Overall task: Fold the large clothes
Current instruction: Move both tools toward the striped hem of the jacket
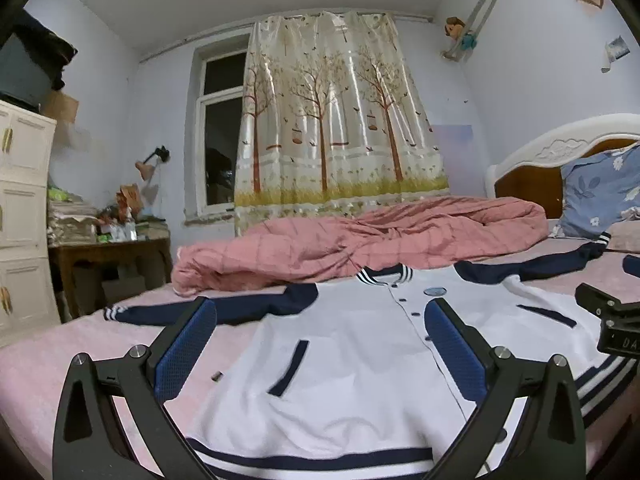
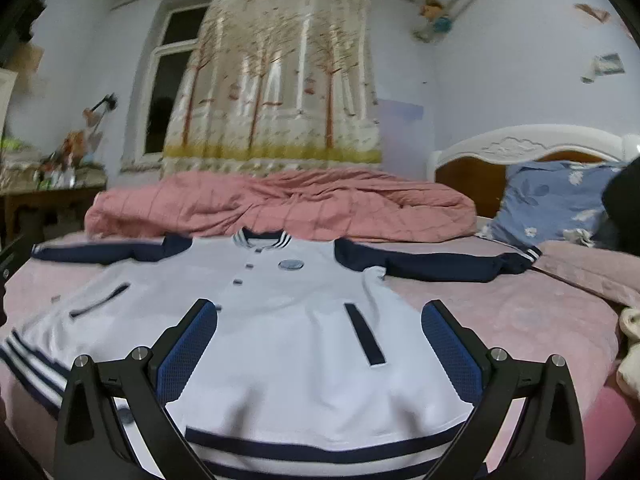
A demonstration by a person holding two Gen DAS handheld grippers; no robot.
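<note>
A white baseball jacket (image 1: 352, 360) with navy sleeves and striped navy hem lies flat, front up, on the pink bed sheet (image 1: 60, 360), sleeves spread out to both sides. My left gripper (image 1: 320, 320) is open and empty, just above the jacket's left half near the hem. My right gripper (image 2: 318, 320) is open and empty above the jacket's (image 2: 280, 320) right half near the hem. The right gripper's body shows at the right edge of the left wrist view (image 1: 612, 320).
A crumpled pink quilt (image 1: 360, 240) lies across the bed behind the collar. A blue flowered pillow (image 2: 560, 200) leans on the headboard (image 2: 520, 148) at right. A cluttered wooden table (image 1: 108, 252) and white drawers (image 1: 24, 220) stand at left. A curtained window (image 1: 332, 120) is behind.
</note>
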